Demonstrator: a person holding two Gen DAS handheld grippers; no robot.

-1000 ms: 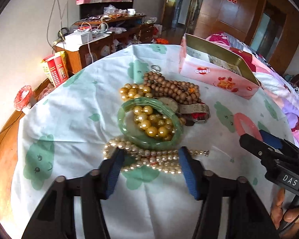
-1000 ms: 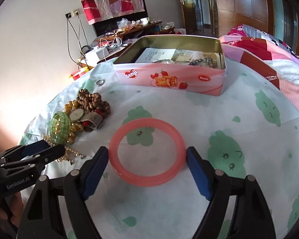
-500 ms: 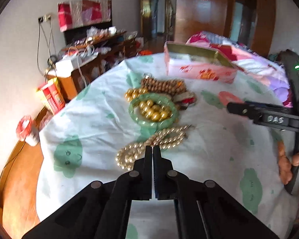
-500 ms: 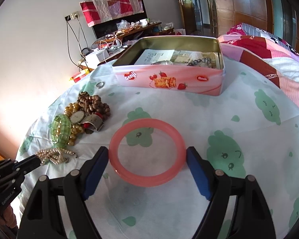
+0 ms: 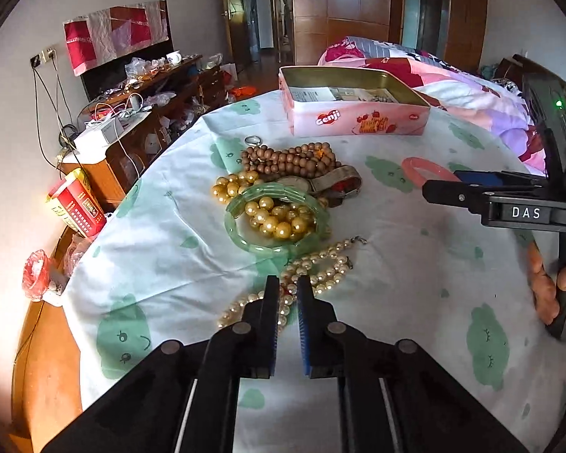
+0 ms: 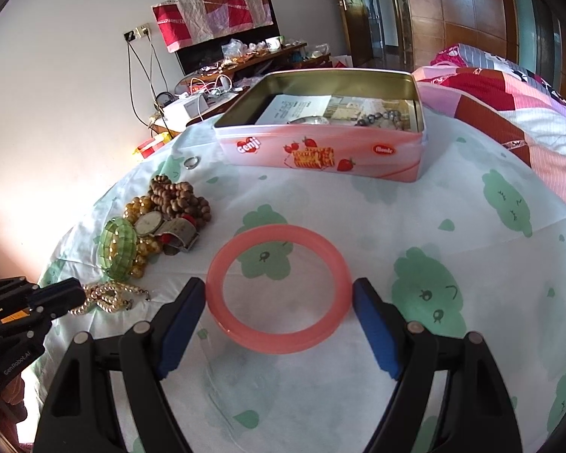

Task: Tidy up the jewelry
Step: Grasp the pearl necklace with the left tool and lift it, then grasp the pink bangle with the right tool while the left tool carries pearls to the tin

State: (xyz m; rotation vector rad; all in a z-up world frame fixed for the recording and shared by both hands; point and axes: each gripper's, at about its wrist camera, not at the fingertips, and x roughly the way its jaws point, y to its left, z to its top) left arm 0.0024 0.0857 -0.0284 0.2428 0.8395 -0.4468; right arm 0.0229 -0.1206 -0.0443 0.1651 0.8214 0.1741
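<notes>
A cream pearl necklace [image 5: 320,264] lies bunched on the cloth in front of a green bangle [image 5: 241,226] filled with gold beads [image 5: 279,222]. My left gripper [image 5: 287,283] has the near part of the strand between its pads; the jaws are opening slightly, and the pearls fill the narrow gap. The right wrist view shows that gripper [image 6: 77,294] at the necklace [image 6: 105,296]. A pink bangle [image 6: 275,339] lies flat on the cloth with my right gripper [image 6: 279,287] set wide around it, a pad against each side. The pink tin [image 6: 320,151] stands open behind.
Brown wooden beads [image 5: 290,160], a watch [image 5: 332,181] and a small ring [image 5: 253,139] lie beyond the green bangle. The table's left edge drops to a wooden floor and a cluttered cabinet [image 5: 132,128]. A bed [image 6: 509,113] lies at the right.
My left gripper went from wide open over the necklace to closed, rolled and drew back, bunching the strand; its jaws now stand slightly apart. The right gripper and pink bangle have not moved.
</notes>
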